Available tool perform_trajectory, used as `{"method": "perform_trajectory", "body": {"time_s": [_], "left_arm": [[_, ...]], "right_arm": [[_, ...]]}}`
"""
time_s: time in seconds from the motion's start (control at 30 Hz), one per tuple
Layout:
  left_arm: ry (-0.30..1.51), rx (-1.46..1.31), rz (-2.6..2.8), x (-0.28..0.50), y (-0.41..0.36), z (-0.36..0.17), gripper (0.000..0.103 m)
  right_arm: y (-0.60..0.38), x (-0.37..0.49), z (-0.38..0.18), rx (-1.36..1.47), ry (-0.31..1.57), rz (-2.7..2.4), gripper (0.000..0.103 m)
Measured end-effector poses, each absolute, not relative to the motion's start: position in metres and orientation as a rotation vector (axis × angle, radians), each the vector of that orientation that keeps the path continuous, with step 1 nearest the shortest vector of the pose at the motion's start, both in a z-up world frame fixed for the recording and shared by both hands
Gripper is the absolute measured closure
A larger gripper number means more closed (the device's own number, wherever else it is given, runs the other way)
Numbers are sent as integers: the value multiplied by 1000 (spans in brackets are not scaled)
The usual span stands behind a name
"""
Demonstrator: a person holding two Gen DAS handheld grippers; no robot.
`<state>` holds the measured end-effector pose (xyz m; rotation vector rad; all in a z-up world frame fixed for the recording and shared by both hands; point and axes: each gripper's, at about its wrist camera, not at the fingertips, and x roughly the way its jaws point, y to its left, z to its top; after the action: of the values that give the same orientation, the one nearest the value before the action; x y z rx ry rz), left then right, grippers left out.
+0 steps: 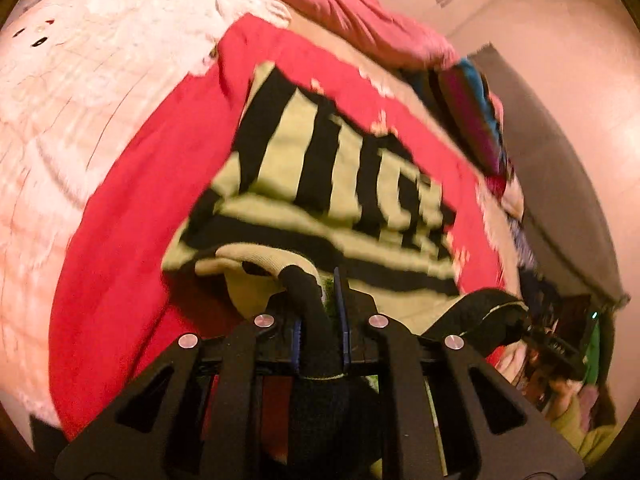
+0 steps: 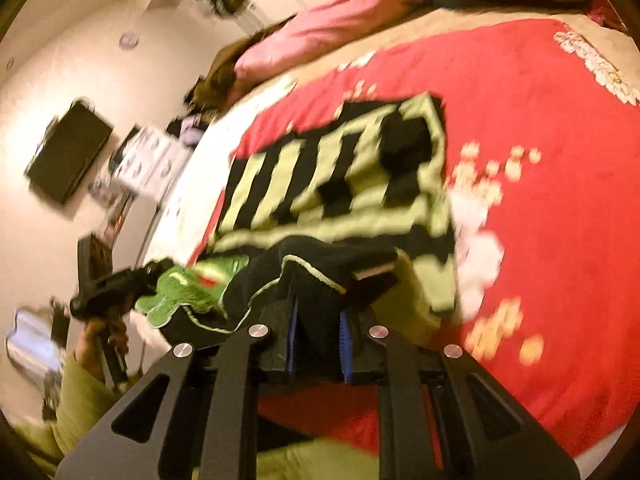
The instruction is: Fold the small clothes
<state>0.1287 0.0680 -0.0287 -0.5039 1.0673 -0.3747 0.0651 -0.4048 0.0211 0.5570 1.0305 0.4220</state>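
A: Black and pale yellow-green knit, broad stripes, soft and a bit fuzzy. That is the striped garment (image 1: 320,184), a small piece lying on the red blanket (image 1: 132,220) on the bed, with its near edge lifted off the blanket.

B: Who has hold of it?

A: Both. The left gripper (image 1: 320,312) has its blue-padded fingers (image 1: 339,304) pinched nearly together on a dark ribbed hem of the garment. In the right wrist view the right gripper (image 2: 316,332) is clamped on a thicker bunch of the black hem, which has a thin pale trim line along it.

B: Any writing on it?

A: None I can read; the picture is blurred by motion. There is a bright green patch (image 2: 176,288) near the left gripper, shape unclear.

B: And around it?

A: The red blanket is plush, with white and cream flower-like patterns (image 2: 492,184) on it. To one side lies a white quilted cover (image 1: 80,80) with stitched lines. At the head of the bed is a pink pillow (image 2: 332,28), and beside it a cushion (image 1: 476,108) striped in magenta and teal. A flat black screen (image 2: 66,152) hangs on the pale wall. The person's sleeve (image 2: 76,404) is olive-green cloth.
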Motion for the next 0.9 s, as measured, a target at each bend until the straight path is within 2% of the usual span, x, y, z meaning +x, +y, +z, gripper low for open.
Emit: {"method": "perform_trajectory", "body": {"time_s": [0.23, 0.37, 0.43, 0.47, 0.5, 0.57, 0.6, 0.63, 0.73, 0.9], "left_arm": [[1031, -608, -270, 185, 70, -45, 95], [1027, -639, -196, 199, 71, -70, 90], [1005, -632, -157, 195, 74, -76, 72], [991, -622, -149, 192, 76, -76, 59], [970, -614, -148, 188, 79, -74, 55], [928, -607, -153, 178, 86, -67, 53], [905, -587, -145, 173, 89, -62, 49], [872, -546, -129, 166, 92, -54, 48], [820, -437, -93, 152, 94, -41, 48], [771, -208, -70, 131, 83, -31, 45]], "right_arm": [[-416, 125, -4, 568, 1046, 313, 88], [-418, 143, -27, 587, 1072, 269, 85], [-423, 147, -35, 644, 1067, 267, 79], [-429, 147, -38, 686, 1059, 265, 78], [-431, 147, -38, 706, 1051, 267, 76], [-437, 143, -37, 723, 1026, 257, 59], [-440, 141, -34, 718, 1009, 236, 42], [-447, 135, -29, 710, 973, 207, 36], [-462, 123, -19, 696, 911, 168, 33], [-445, 111, -6, 285, 925, 134, 33]]}}
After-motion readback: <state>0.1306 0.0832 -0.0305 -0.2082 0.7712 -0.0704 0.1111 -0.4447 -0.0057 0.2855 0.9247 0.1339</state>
